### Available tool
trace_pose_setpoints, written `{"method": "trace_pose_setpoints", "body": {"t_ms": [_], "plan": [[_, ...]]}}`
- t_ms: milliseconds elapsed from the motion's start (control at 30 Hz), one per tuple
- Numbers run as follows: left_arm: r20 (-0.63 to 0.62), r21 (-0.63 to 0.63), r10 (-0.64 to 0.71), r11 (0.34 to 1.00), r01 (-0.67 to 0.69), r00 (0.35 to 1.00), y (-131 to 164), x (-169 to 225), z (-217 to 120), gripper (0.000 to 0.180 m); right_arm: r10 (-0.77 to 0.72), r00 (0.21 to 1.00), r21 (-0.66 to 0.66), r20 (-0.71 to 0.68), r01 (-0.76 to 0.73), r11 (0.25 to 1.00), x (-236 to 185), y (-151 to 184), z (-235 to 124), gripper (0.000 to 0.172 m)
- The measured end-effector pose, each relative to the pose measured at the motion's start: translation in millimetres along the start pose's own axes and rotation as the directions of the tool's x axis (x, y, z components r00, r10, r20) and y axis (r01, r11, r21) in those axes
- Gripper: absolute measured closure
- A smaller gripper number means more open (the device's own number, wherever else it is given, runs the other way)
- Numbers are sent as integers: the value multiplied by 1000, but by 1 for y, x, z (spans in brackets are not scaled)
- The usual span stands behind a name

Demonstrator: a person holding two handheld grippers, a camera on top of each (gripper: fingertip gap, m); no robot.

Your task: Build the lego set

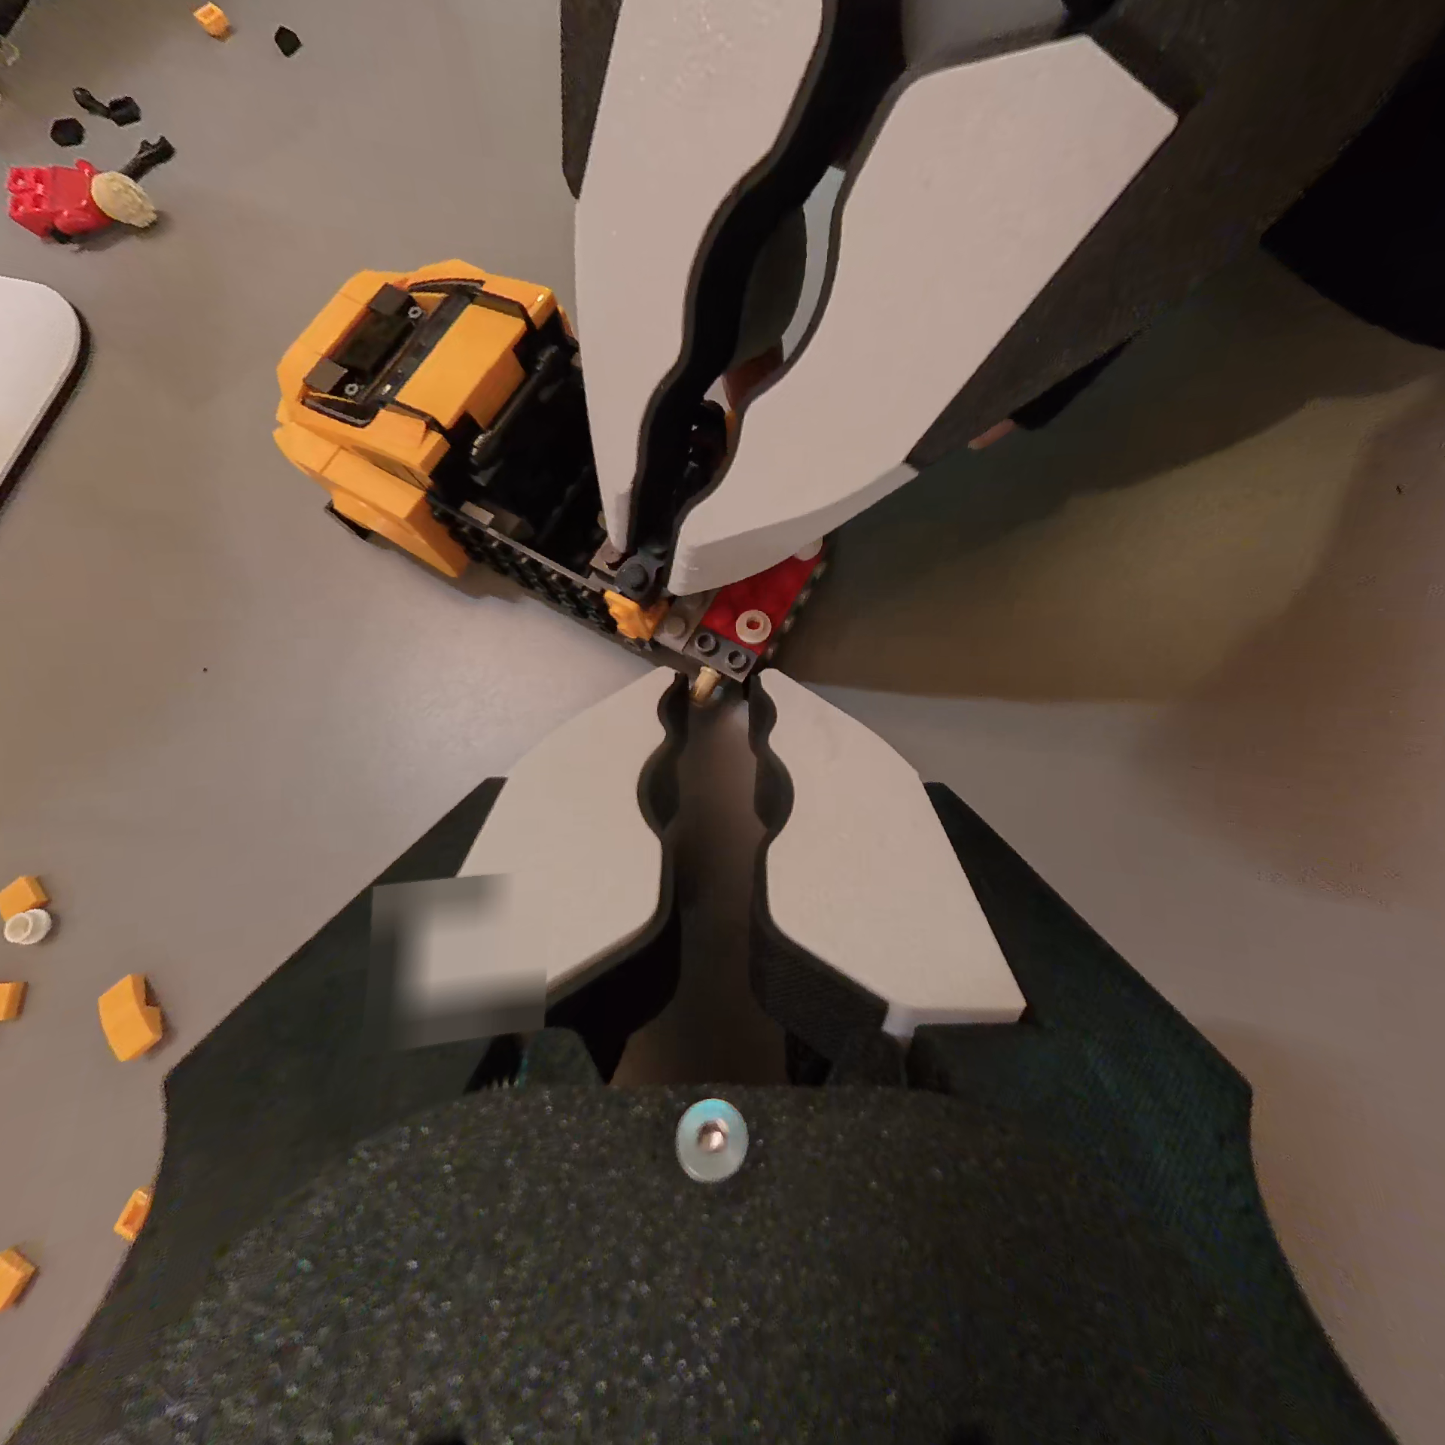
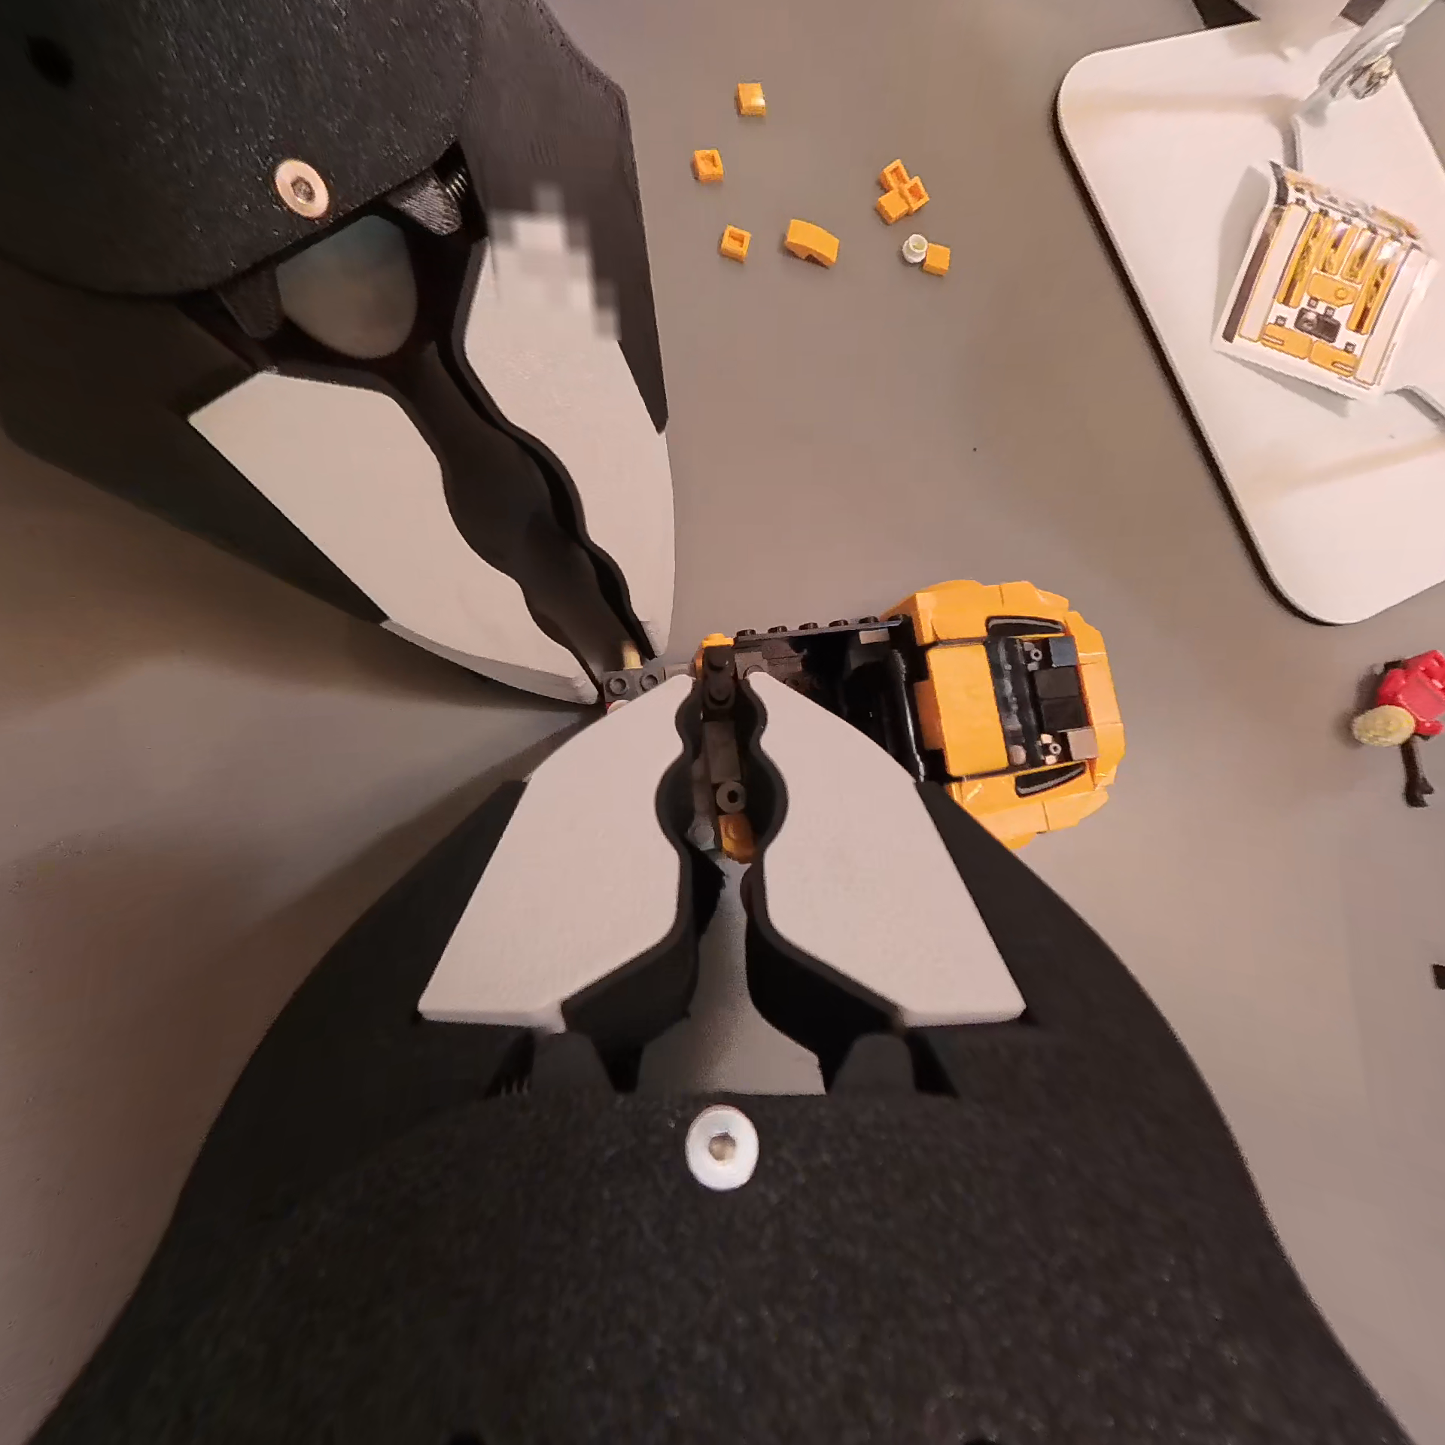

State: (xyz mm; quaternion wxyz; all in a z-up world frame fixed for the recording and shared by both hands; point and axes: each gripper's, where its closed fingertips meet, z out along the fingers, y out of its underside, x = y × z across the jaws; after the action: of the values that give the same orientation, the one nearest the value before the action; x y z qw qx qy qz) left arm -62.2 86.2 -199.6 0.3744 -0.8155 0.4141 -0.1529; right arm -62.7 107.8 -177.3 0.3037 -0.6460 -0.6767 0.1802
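An orange and black brick car [image 1: 406, 375] lies on the grey table [image 1: 234, 704]; it also shows in the right wrist view [image 2: 1009, 688]. Its open chassis end carries a red plate [image 1: 751, 602], a dark grey two-stud plate [image 1: 723, 653] and a tan pin [image 1: 704, 688]. My left gripper [image 1: 715, 679] is closed on that chassis end, with the pin between its tips; the right wrist view [image 2: 622, 665] shows the same. My right gripper [image 2: 721, 682] is shut on a black upright piece [image 2: 715, 688] on the chassis. It enters the left wrist view [image 1: 649, 559] from above.
Loose orange bricks lie on the table [image 1: 129, 1016] [image 2: 809, 241]. A small red brick assembly [image 2: 1415, 692] and small black pieces [image 1: 117, 109] lie beside the car. A white board [image 2: 1173, 438] bears a printed leaflet [image 2: 1321, 281]. Only a small space, under 4 cm, lies between the two pairs of fingers.
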Motion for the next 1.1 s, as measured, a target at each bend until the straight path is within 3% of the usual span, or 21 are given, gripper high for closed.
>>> {"method": "trace_pose_setpoints", "body": {"t_ms": [467, 1100], "plan": [[-3, -5, -6, 1000, 6, 1000, 0, 2, 0, 166, -99, 994, -87, -56, 93, 992, 2, 0, 1, 158], [2, -6, -10, 1000, 10, 1000, 0, 1, -1, 166, -142, 989, -179, 44, 148, 973, 4, 1, 4, 154]]}}
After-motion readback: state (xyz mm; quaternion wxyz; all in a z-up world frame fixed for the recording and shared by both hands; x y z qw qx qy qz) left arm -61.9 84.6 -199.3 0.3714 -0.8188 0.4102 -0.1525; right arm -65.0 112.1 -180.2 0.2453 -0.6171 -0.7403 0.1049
